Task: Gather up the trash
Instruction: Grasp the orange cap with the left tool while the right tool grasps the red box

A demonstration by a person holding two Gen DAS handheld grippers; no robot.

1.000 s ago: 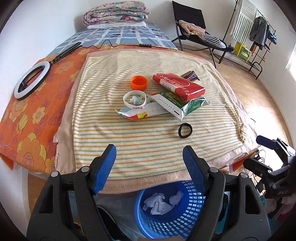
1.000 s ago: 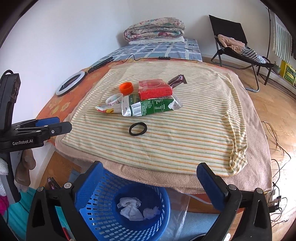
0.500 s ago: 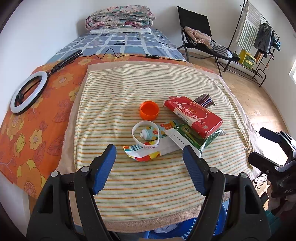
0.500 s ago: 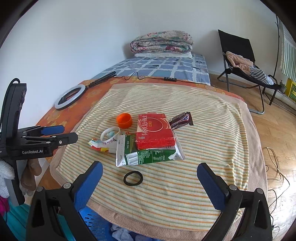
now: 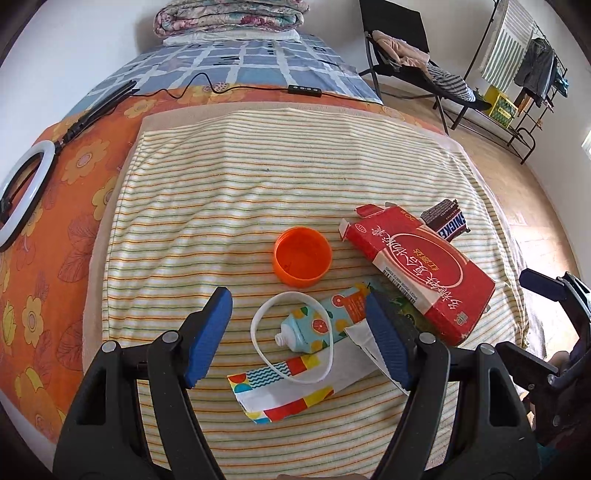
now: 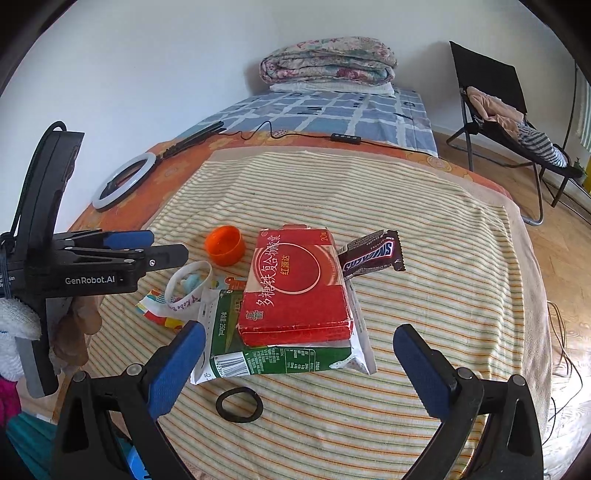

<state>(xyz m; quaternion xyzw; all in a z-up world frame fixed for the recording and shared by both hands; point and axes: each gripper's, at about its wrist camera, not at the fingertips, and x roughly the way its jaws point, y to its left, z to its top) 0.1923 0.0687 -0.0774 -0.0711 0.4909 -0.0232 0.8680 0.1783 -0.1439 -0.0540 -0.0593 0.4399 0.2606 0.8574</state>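
Note:
Trash lies on a striped cloth [image 5: 295, 162] on a bed. My left gripper [image 5: 299, 332] is open above a white band [image 5: 258, 339], a small tube [image 5: 317, 328] and a colourful wrapper [image 5: 284, 395]. An orange cap [image 5: 302, 261] lies just beyond. A red box [image 5: 421, 269] rests on a green carton [image 6: 280, 360], with a Snickers wrapper [image 6: 371, 254] behind. My right gripper [image 6: 295, 362] is open, just in front of the carton and red box [image 6: 295, 280]. A black ring [image 6: 239, 403] lies near its left finger. The left gripper also shows in the right wrist view [image 6: 147, 245].
A ring light [image 5: 22, 195] and its cable lie on the orange floral sheet at the left. Folded quilts [image 5: 231, 16] sit at the bed's far end. A black folding chair [image 6: 495, 110] with clothes stands to the right on the wooden floor.
Both grippers have moved forward and up over the bed, towards the trash pile. The blue basket below the bed edge has dropped out of view. Both stay open.

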